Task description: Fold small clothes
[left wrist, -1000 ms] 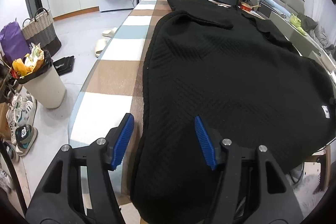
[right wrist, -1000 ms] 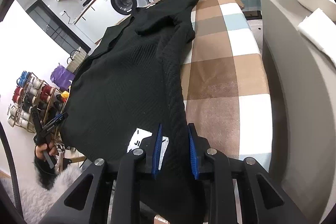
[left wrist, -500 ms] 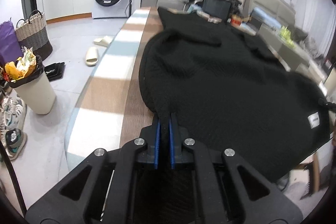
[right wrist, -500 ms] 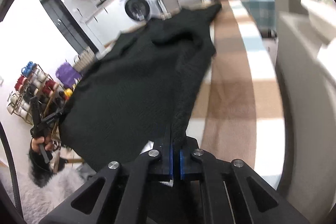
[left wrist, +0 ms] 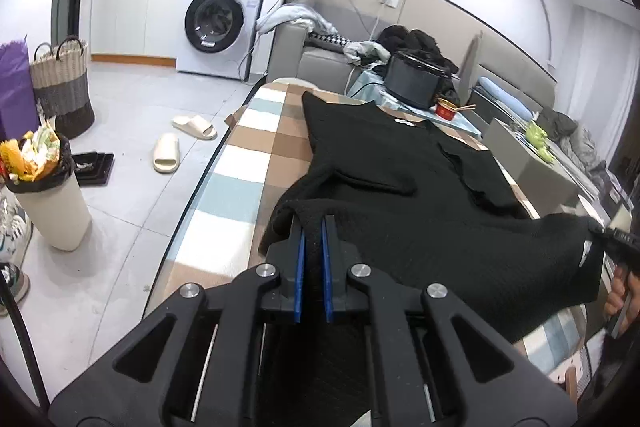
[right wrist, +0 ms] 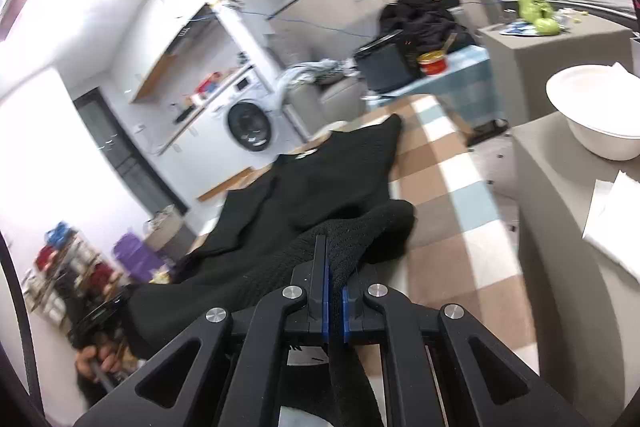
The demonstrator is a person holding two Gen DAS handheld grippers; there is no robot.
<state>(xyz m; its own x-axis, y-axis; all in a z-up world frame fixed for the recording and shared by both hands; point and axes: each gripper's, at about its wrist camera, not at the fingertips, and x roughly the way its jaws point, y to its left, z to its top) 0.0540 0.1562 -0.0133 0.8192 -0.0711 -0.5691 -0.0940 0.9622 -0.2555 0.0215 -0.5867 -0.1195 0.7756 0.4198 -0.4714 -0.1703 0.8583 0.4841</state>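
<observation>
- Left gripper [left wrist: 313, 227], low in the middle of the left wrist view, is pinching a ridge of the black knit garment [left wrist: 400, 195] between its blue pads; cloth fills the narrow gap.
- Right gripper [right wrist: 335, 259], low centre of the right wrist view, is likewise clamped on a thick fold of the same garment, which bulges over its pads.
- The garment lies along the checked tablecloth [left wrist: 240, 163], reaching from the bottom of each frame toward the middle, its near edge raised off the cloth at both pinches and sagging between them.
- The step in hand looks like carrying the near hem over toward the far end to make the first fold.
- To do it well, keep both grippers level with each other so the raised edge stays straight.
- Hold the span between them lightly taut; slack would likely crease the fold.
- Lay the hem down square on the far part before letting go.
</observation>
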